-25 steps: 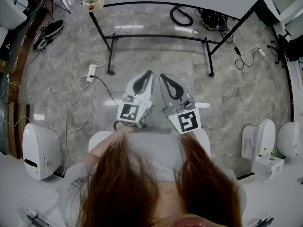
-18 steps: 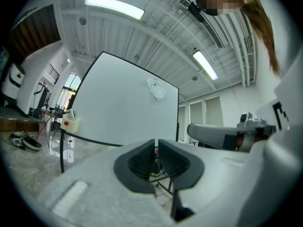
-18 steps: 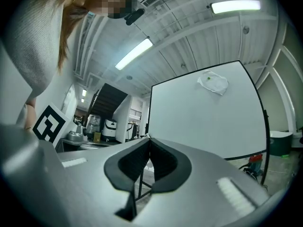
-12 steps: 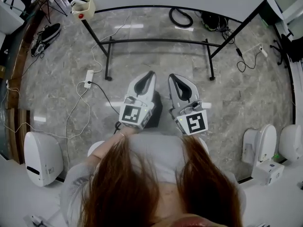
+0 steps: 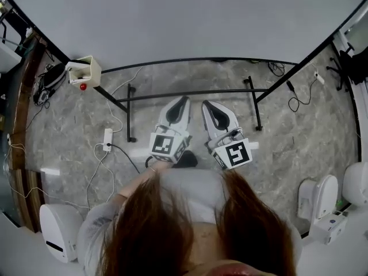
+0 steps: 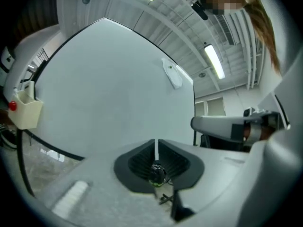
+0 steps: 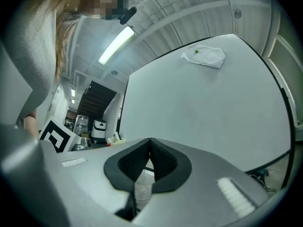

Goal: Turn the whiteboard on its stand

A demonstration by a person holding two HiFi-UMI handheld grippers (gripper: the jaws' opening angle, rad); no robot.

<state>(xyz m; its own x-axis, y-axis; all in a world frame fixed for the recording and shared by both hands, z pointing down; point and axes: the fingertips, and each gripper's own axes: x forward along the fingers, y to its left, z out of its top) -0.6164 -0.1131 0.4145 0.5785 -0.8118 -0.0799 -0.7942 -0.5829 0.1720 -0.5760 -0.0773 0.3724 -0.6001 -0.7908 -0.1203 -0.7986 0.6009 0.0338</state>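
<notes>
Because your hair and shoulders fill the bottom of the head view, your hands behind the marker cubes are mostly hidden. The whiteboard (image 5: 184,16) runs off the top edge, so its far side cannot be seen. A pale crumpled lump (image 7: 204,56) sits high on the board, and what it is stays unclear. Below you lies a grey marble floor (image 5: 287,148) with a power strip (image 5: 107,138) and loose cables. On it rests the black stand (image 5: 190,92), with a cream box (image 5: 83,72) bearing a red button at its left post. The left gripper (image 5: 183,99) and right gripper (image 5: 205,104) point side by side at the board, near it but not touching. Both have their jaws closed on nothing, the left showing only a hairline slit.
</notes>
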